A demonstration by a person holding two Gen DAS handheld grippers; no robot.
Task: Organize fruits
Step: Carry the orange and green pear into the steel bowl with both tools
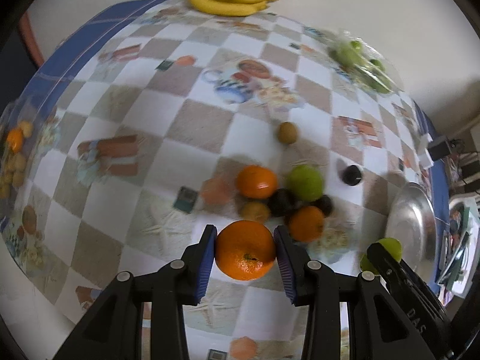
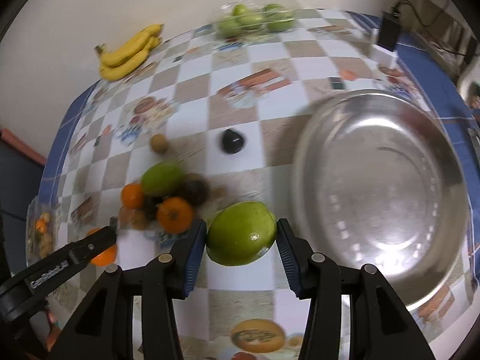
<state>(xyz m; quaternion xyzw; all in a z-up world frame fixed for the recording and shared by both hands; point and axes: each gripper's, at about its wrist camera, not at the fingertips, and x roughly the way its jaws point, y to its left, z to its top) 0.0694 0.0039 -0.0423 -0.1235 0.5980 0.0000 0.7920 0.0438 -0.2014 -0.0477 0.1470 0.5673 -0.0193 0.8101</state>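
We had both tools loaded: the left tool (image 1: 245, 250) pinched an orange (image 1: 245, 251) between its blue pads, and the right tool (image 2: 241, 234) pinched a green apple (image 2: 241, 233) the same way, both fruits seemingly held just above the tabletop (image 1: 168, 156). Just beyond them lay the mixed pile (image 1: 279, 195) of oranges, a green apple and dark fruits, with a kiwi (image 1: 287, 132) and a dark fig-like fruit (image 2: 232, 141) lying apart from it. The steel bowl (image 2: 381, 198) stood bare to the right, near the apple. Farther off, a clear tray of green apples (image 2: 255, 19) and a bunch of bananas (image 2: 129, 52) sat by the wall. We judged ourselves mid-carry in the sorting; next, each fruit needed its own destination, the apple perhaps the bowl or the far tray, then a gentle release.
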